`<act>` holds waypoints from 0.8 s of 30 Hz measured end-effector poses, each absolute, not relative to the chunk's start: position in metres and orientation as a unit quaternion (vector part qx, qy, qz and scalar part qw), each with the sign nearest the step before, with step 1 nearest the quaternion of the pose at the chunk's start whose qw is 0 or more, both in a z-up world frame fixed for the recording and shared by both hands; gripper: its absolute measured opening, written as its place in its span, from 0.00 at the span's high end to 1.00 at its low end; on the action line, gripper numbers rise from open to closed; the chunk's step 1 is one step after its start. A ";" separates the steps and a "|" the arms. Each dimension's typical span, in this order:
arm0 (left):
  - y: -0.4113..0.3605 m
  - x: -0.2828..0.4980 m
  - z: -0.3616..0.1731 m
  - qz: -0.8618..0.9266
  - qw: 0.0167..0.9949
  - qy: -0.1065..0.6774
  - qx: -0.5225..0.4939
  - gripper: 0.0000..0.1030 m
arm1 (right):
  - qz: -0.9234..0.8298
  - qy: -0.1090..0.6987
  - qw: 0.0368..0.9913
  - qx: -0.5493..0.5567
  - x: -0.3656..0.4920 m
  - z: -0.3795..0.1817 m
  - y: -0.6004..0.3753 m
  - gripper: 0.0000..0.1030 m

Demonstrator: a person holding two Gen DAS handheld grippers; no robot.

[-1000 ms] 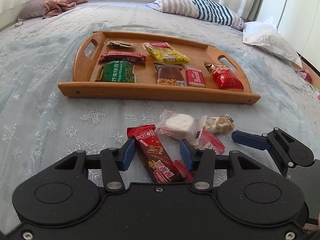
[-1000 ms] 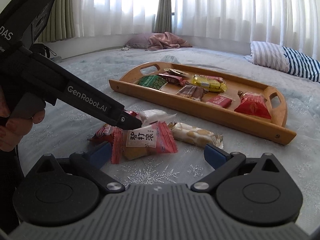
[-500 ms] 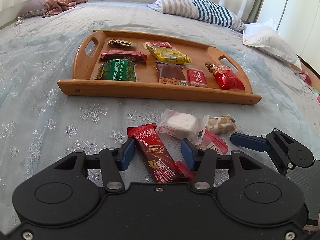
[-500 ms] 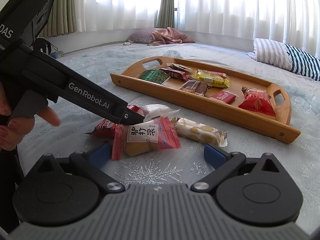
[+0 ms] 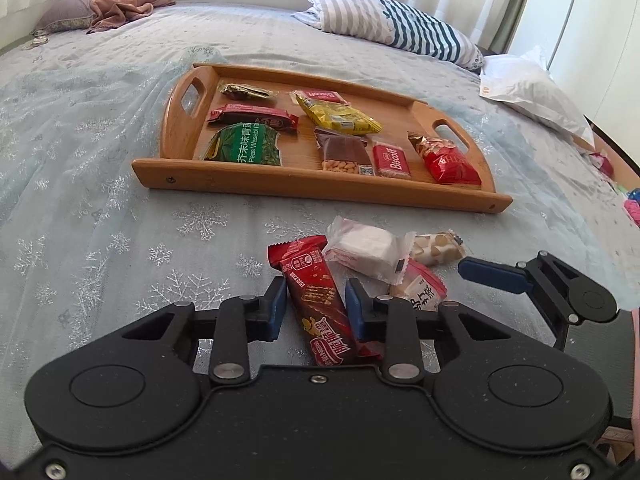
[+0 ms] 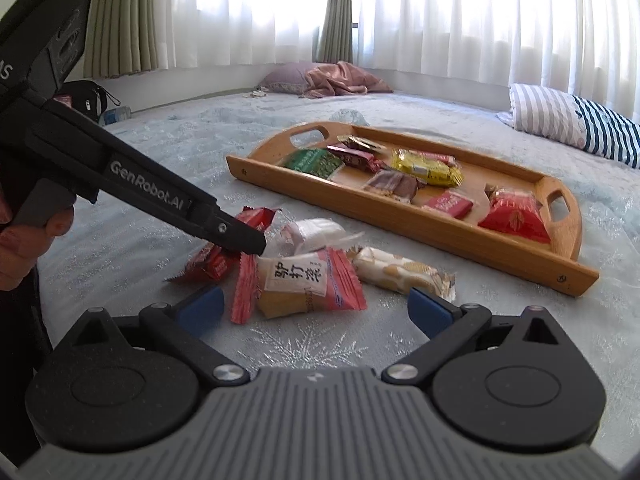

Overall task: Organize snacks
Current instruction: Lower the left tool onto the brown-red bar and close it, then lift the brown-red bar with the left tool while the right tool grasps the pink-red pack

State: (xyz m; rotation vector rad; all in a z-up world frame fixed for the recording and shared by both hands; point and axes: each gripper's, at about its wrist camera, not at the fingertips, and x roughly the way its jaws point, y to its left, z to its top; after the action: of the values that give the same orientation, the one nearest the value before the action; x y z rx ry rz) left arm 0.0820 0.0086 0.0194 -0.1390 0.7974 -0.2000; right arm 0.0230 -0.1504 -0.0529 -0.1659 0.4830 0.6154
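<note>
While spread, left hand-held gripper (image 5: 315, 307) straddles red wafer bar (image 5: 318, 299).

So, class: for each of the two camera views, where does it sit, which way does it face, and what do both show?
Left wrist: on the left gripper, low over the bed, facing the wooden tray; its fingers straddle the red wafer bar.
Right wrist: on the right gripper, facing the tray from its other end; the left gripper and a hand show.
Shared: tray, loose snacks, striped pillow.
</note>
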 end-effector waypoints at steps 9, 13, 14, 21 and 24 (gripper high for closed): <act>0.015 0.074 0.028 -0.090 0.919 0.379 -0.067 0.72 | 0.314 0.249 0.915 -0.056 0.030 -0.047 -0.146 0.06; 0.018 0.071 0.030 -0.088 0.920 0.377 -0.065 0.73 | 0.307 0.254 0.916 -0.053 0.033 -0.047 -0.146 0.11; 0.018 0.071 0.030 -0.088 0.920 0.377 -0.065 0.73 | 0.307 0.255 0.916 -0.052 0.033 -0.048 -0.147 0.13; 0.018 0.069 0.033 -0.091 0.921 0.374 -0.063 0.73 | 0.298 0.242 0.921 -0.066 0.024 -0.050 -0.144 0.34; 0.016 0.068 0.038 -0.095 0.922 0.370 -0.059 0.73 | 0.299 0.233 0.924 -0.059 0.019 -0.047 -0.146 0.37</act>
State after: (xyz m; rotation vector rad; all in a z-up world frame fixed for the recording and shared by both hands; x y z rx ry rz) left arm 0.0677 0.0161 0.0375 -0.1206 0.7598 -0.1945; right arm 0.0190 -0.1457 -0.0465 -0.1206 0.4783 0.6132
